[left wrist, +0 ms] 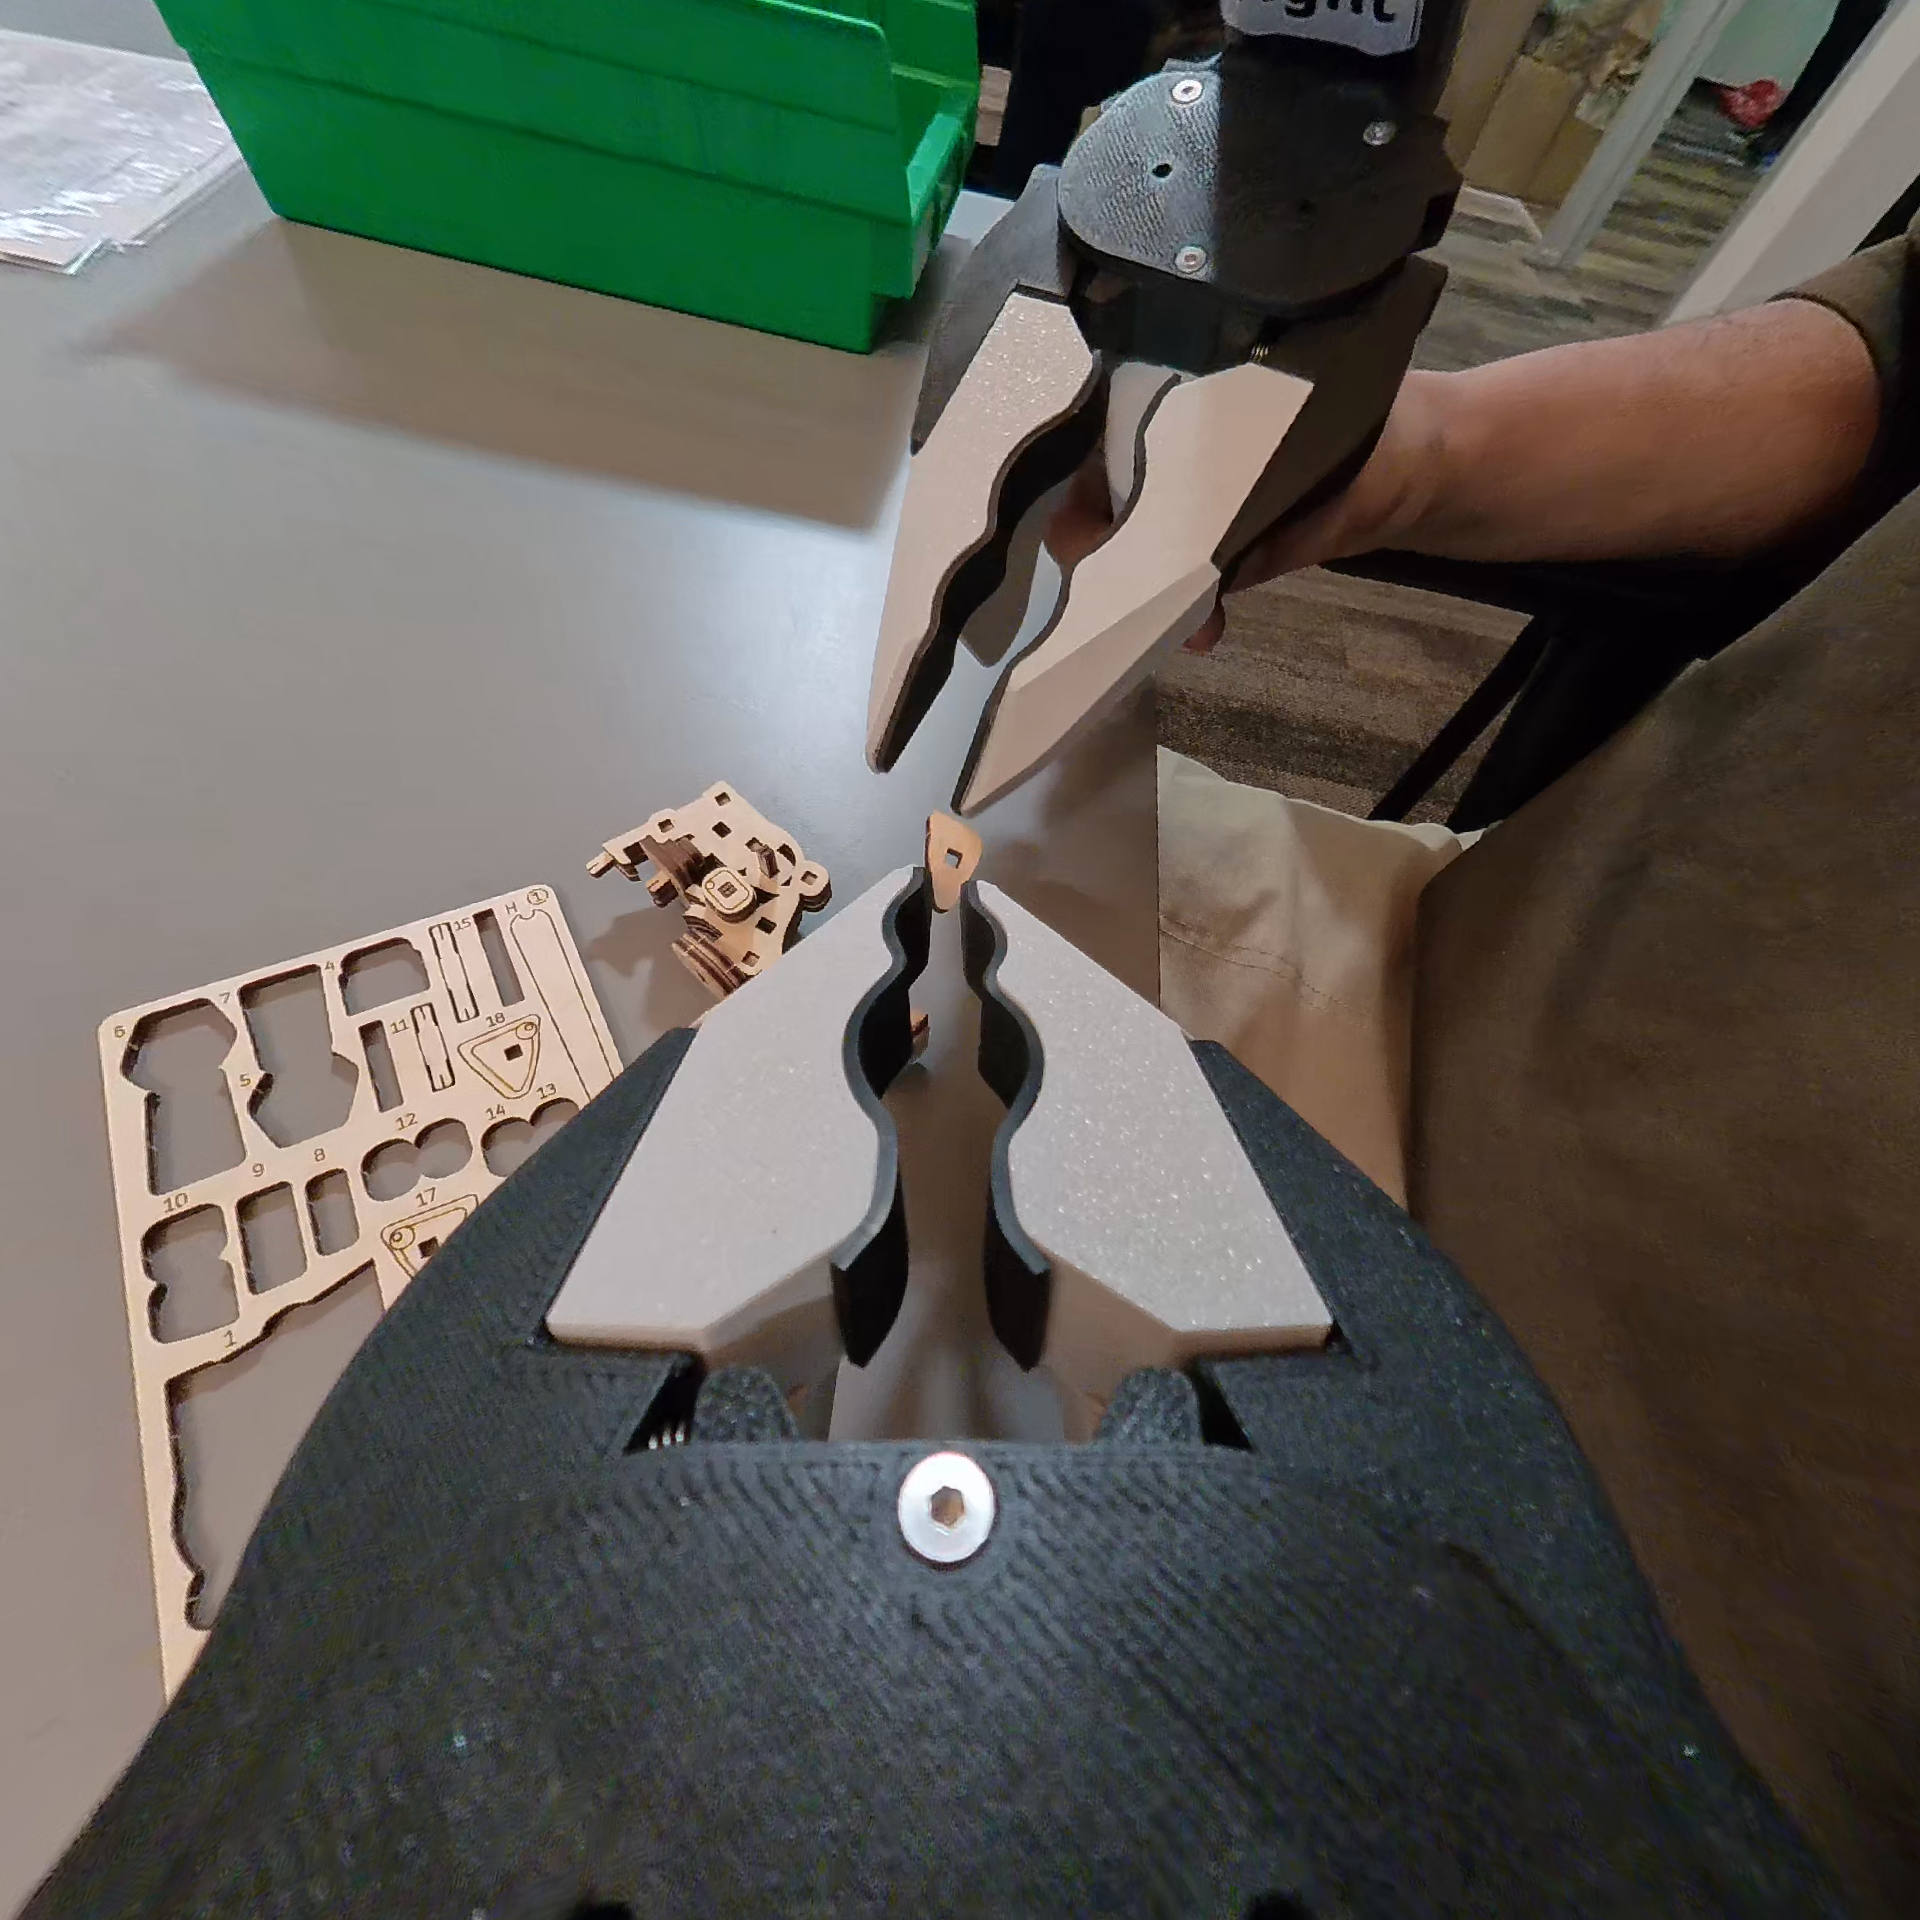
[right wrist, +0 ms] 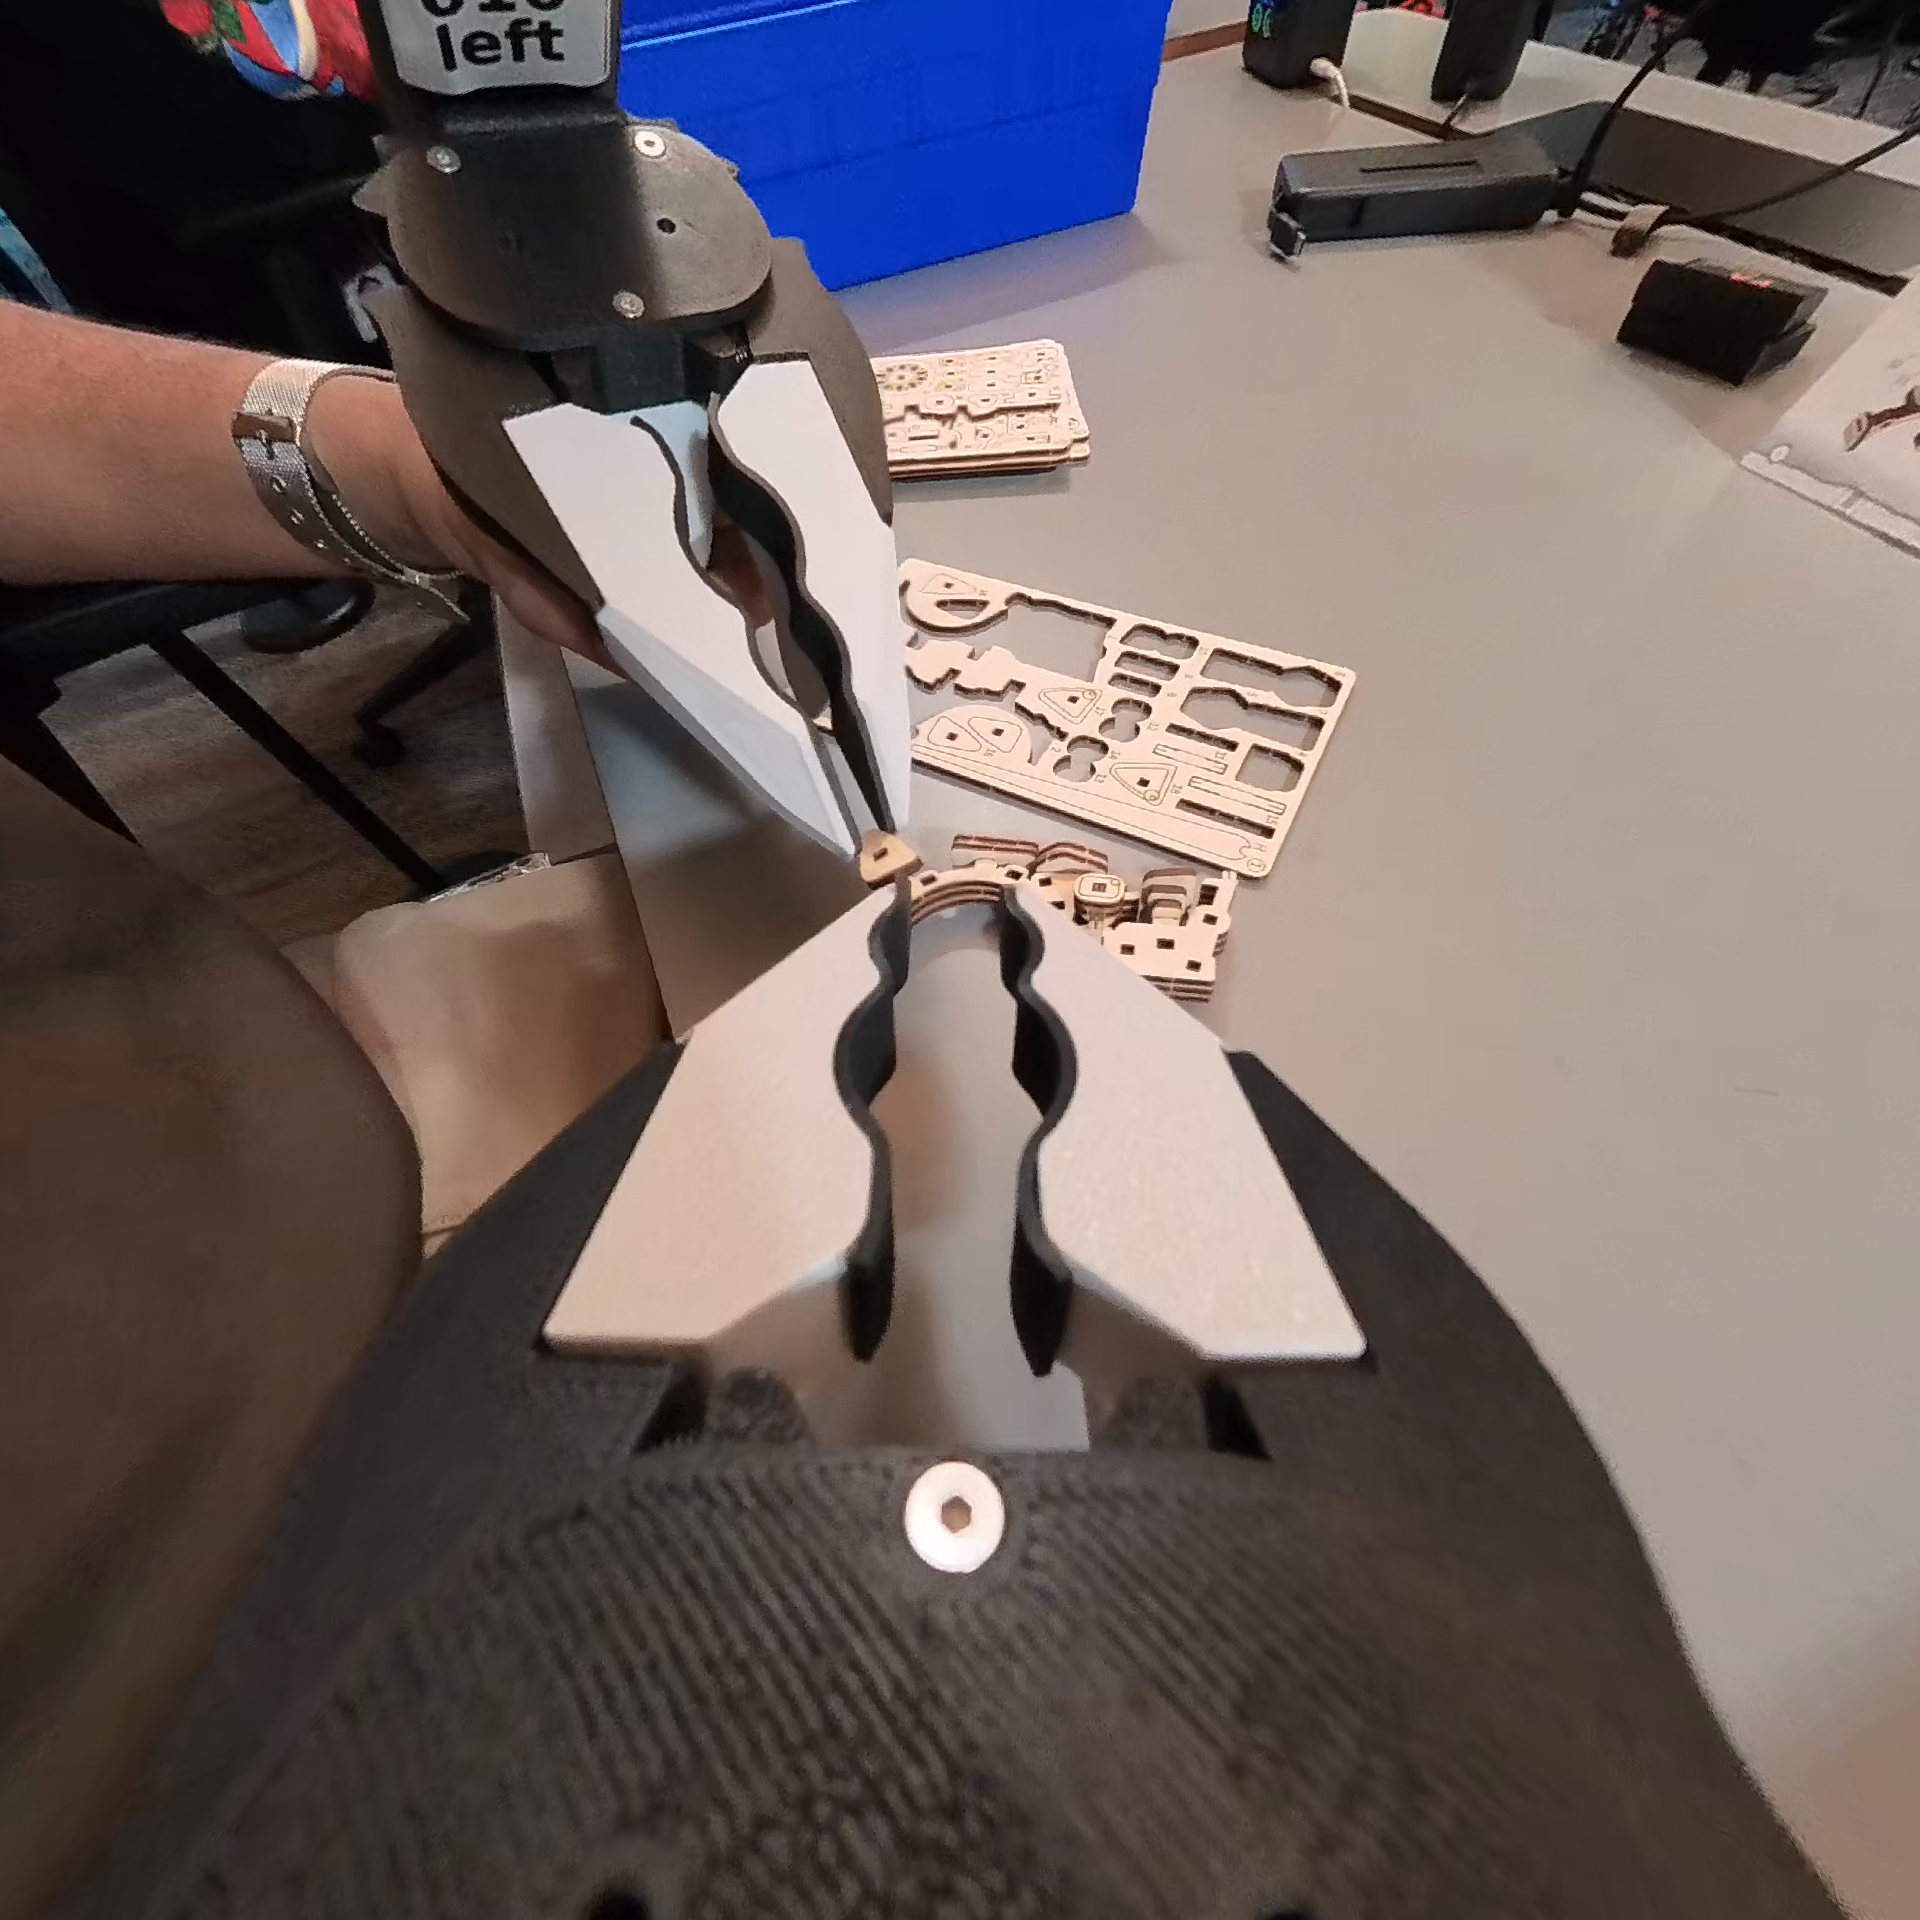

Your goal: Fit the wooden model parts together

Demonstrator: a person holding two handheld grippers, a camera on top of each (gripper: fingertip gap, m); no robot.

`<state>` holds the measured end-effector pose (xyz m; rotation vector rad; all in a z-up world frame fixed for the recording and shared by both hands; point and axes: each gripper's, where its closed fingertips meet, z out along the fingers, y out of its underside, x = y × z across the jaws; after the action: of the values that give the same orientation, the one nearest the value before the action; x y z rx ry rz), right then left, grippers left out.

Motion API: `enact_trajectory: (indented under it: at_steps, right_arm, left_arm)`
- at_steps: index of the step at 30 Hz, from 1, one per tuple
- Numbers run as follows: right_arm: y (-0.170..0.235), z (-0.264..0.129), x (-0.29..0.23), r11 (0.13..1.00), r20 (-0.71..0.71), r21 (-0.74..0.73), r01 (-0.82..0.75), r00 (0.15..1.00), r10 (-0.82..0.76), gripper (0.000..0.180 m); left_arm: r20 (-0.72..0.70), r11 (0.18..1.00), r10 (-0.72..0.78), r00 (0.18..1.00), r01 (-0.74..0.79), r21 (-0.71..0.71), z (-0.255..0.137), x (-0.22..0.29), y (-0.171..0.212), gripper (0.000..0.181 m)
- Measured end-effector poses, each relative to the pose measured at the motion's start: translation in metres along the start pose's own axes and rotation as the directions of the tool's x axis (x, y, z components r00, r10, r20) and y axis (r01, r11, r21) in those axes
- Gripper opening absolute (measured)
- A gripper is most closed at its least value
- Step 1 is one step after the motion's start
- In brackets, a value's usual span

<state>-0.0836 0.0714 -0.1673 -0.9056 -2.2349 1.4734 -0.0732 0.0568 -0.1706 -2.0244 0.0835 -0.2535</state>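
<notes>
Grey table [right wrist: 1455, 582], apparently office; blue bin [right wrist: 904, 125].

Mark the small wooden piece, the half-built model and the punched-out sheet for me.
small wooden piece [left wrist: 951, 860]: left wrist view, its flat face by the square hole.
half-built model [left wrist: 717, 902]: left wrist view, its middle.
punched-out sheet [right wrist: 1127, 717]: right wrist view, its centre.

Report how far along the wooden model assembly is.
Done: a partly built model lies on the table, and many slots in the part sheet are empty. In hand: the left gripper pinches a small triangular piece; the right gripper, open, hovers close. Left: fitting that piece and those still in the sheet.
</notes>
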Motion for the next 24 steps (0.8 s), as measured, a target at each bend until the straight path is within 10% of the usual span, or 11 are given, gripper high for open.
enact_trajectory:
  at_steps: [24]
  right_arm:
    - [-0.014,-0.005,-0.012,0.996,0.071,0.084,-0.003,0.997,-0.003,0.012]
  left_arm:
    - [-0.13,0.978,-0.139,0.982,0.157,0.138,-0.011,0.006,-0.021,0.003]
